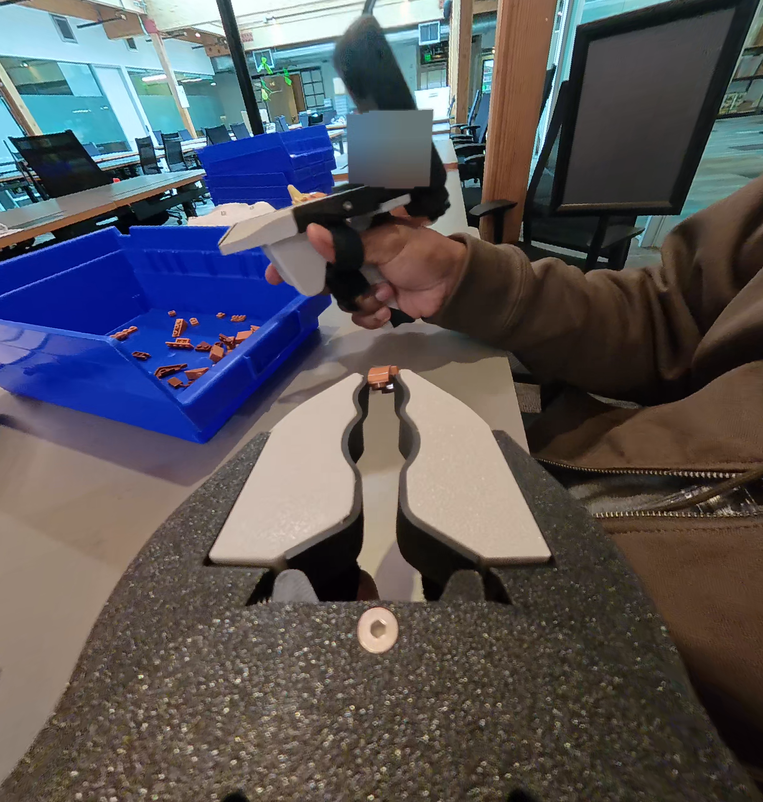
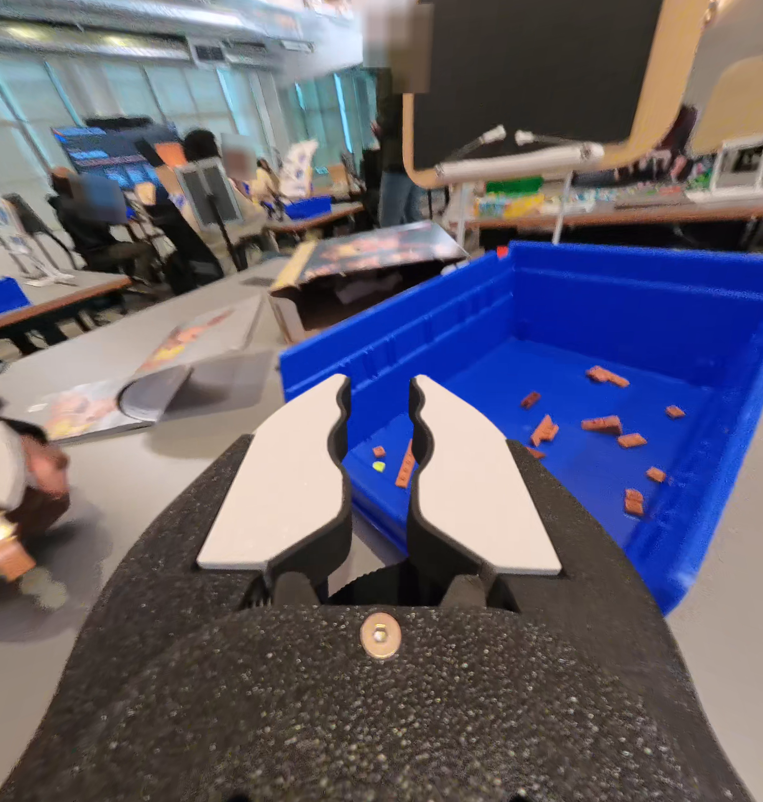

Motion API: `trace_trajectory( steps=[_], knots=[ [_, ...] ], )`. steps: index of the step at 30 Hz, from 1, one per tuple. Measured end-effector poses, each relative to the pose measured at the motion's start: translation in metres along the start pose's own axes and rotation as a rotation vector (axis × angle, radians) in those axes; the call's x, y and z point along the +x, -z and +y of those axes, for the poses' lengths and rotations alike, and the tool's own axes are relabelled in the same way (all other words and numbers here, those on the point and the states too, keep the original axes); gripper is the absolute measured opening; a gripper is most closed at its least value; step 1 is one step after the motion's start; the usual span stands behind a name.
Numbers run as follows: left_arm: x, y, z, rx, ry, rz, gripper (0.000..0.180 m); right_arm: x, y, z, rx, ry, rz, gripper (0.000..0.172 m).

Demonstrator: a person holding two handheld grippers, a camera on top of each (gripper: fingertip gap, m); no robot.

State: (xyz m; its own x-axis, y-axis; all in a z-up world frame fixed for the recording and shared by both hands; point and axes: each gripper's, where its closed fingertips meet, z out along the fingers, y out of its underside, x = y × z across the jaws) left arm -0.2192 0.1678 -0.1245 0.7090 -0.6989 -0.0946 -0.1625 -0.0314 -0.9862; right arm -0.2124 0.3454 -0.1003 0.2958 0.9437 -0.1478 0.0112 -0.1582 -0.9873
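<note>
Brown brick piece (image 1: 382,376) pinched in left tongs (image 1: 380,382); one blue bin (image 1: 110,390).

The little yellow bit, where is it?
In the right wrist view, the yellow bit lies on the blue bin's floor near its left wall, beside brown bricks, seen between the open jaws.

On your bench (image 1: 110,499), the bin (image 1: 223,412) sits to the left of the left gripper (image 1: 382,382), which clamps a small brick piece (image 1: 380,376) at its fingertips. Loose bricks (image 1: 206,343) lie in the bin. The right gripper (image 2: 379,382) hangs over the bin's near wall, with an open booklet (image 2: 154,390) to its left and a box (image 2: 362,277) behind that.
</note>
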Motion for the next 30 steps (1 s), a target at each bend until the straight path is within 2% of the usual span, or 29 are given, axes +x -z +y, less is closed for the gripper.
trace_trajectory(
  steps=[4, 7, 11, 16, 21, 23, 26, 30],
  knots=[
    [-0.01, 0.008, -0.01, 0.081, 0.069, -0.029, 0.011, -0.051, 0.015, -0.009, 0.107, 0.081, -0.245, 0.024],
    [-0.015, 0.015, -0.02, 0.165, 0.15, -0.016, 0.011, -0.1, 0.031, -0.006, 0.174, 0.28, -0.397, 0.023],
    [-0.016, 0.021, -0.028, 0.24, 0.23, 0.024, 0.011, -0.139, 0.039, 0.012, 0.184, 0.517, -0.487, 0.024],
    [-0.019, 0.025, -0.031, 0.291, 0.326, 0.06, 0.011, -0.158, 0.041, 0.021, 0.226, 0.711, -0.485, 0.025],
    [-0.017, 0.02, -0.029, 0.294, 0.389, 0.101, 0.011, -0.166, 0.035, 0.029, 0.238, 0.866, -0.41, 0.025],
    [-0.015, 0.016, -0.028, 0.285, 0.396, 0.112, 0.011, -0.168, 0.034, 0.029, 0.25, 0.908, -0.385, 0.021],
    [-0.011, 0.013, -0.027, 0.274, 0.395, 0.129, 0.011, -0.169, 0.034, 0.027, 0.284, 0.955, -0.345, 0.007],
    [-0.009, 0.013, -0.029, 0.288, 0.395, 0.145, 0.011, -0.169, 0.037, 0.023, 0.316, 1.005, -0.31, 0.006]
  ],
)
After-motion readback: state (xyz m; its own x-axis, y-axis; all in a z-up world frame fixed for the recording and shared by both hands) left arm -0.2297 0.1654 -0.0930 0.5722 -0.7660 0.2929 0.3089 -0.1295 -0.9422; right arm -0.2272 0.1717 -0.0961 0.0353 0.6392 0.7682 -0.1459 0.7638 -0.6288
